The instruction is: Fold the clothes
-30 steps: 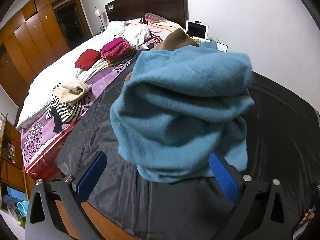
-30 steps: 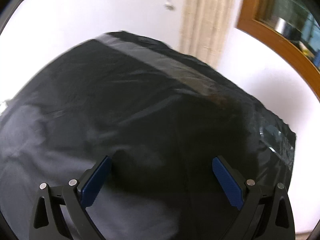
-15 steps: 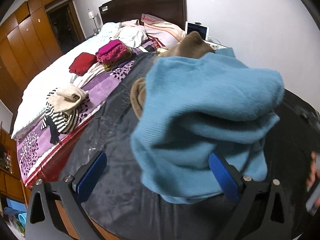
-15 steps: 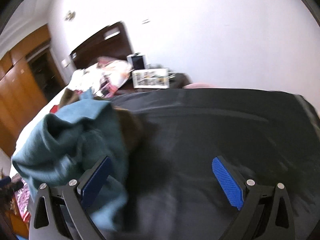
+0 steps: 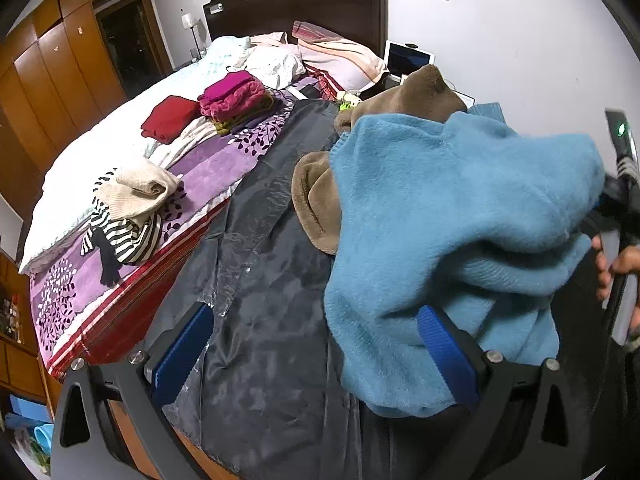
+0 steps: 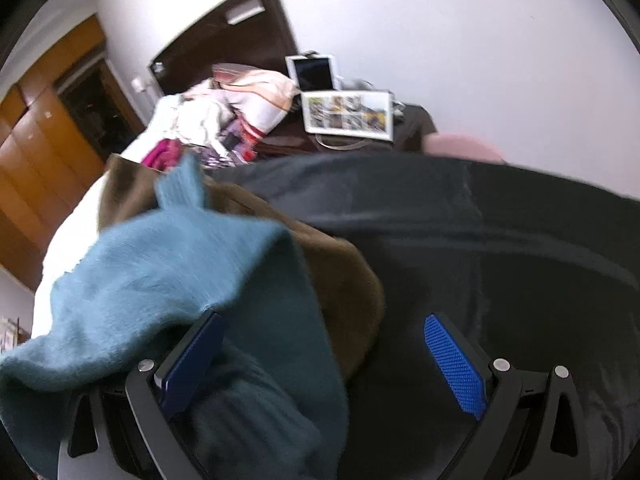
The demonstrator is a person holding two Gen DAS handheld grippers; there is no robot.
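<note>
A blue fuzzy sweater [image 5: 452, 216] lies bunched on the dark sheet [image 5: 272, 320], on top of a brown garment [image 5: 316, 204]. My left gripper [image 5: 316, 344] is open, and its right finger [image 5: 444, 352] touches the sweater's lower edge. In the right wrist view the blue sweater [image 6: 180, 272] and the brown garment [image 6: 340, 280] lie at the left. My right gripper [image 6: 320, 356] is open, its left finger [image 6: 192, 356] is against the sweater, and its right finger is over the dark sheet [image 6: 500, 248].
A bed [image 5: 104, 152] at the left holds folded red [image 5: 170, 118], magenta [image 5: 234, 94], cream [image 5: 134, 190] and striped [image 5: 128, 236] clothes and pillows [image 5: 340, 58]. A tablet [image 6: 314, 72] and a picture frame [image 6: 348, 114] stand by the wall. The table's left edge [image 5: 132, 320] drops off.
My right gripper has swung left from facing the curtain and window to the sweater pile and closed in on it. The left wrist view has drifted left, so the sweater sits further right.
</note>
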